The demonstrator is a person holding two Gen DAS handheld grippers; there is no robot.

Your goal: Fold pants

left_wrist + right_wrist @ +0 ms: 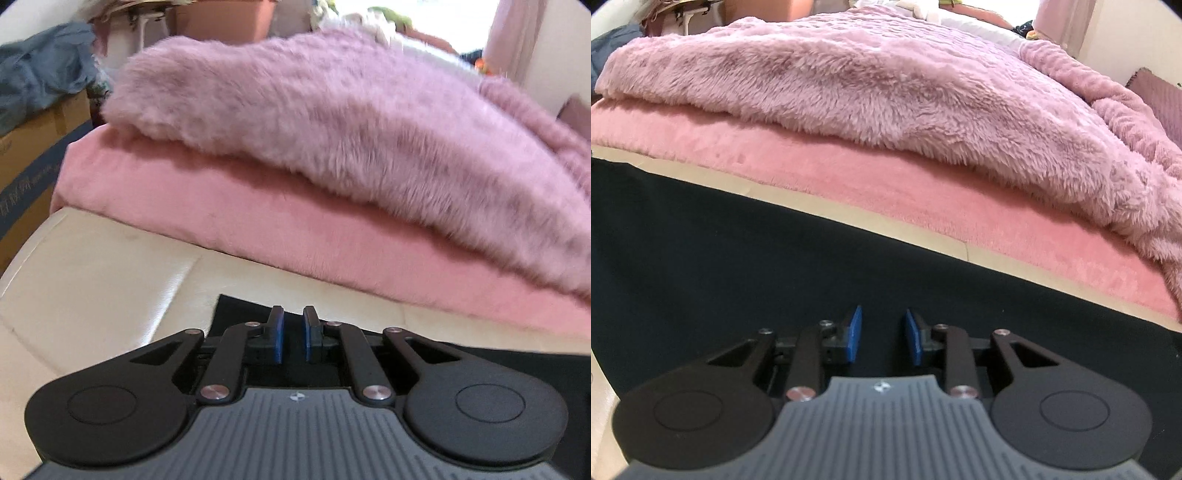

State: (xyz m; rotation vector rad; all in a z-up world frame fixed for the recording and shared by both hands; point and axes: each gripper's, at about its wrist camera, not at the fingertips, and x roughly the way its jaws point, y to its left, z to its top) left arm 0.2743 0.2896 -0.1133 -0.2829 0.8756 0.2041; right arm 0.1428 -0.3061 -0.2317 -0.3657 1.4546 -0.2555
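The pants (738,251) are black and lie flat on the cream surface (92,280) in front of the bed. In the right wrist view they fill the lower half of the picture. My right gripper (882,332) hovers low over them with a gap between its blue pads (854,334) and nothing between them. In the left wrist view only a corner of the pants (236,314) shows, under my left gripper (293,332). Its blue pads (279,339) stand a narrow gap apart at the cloth's far edge; I cannot tell whether cloth lies between them.
A pink mattress cover (258,218) and a fluffy mauve blanket (332,122) rise just beyond the pants. Cardboard boxes (33,155) with blue-grey clothes (40,77) on top stand at the far left. The blanket also fills the right wrist view (886,92).
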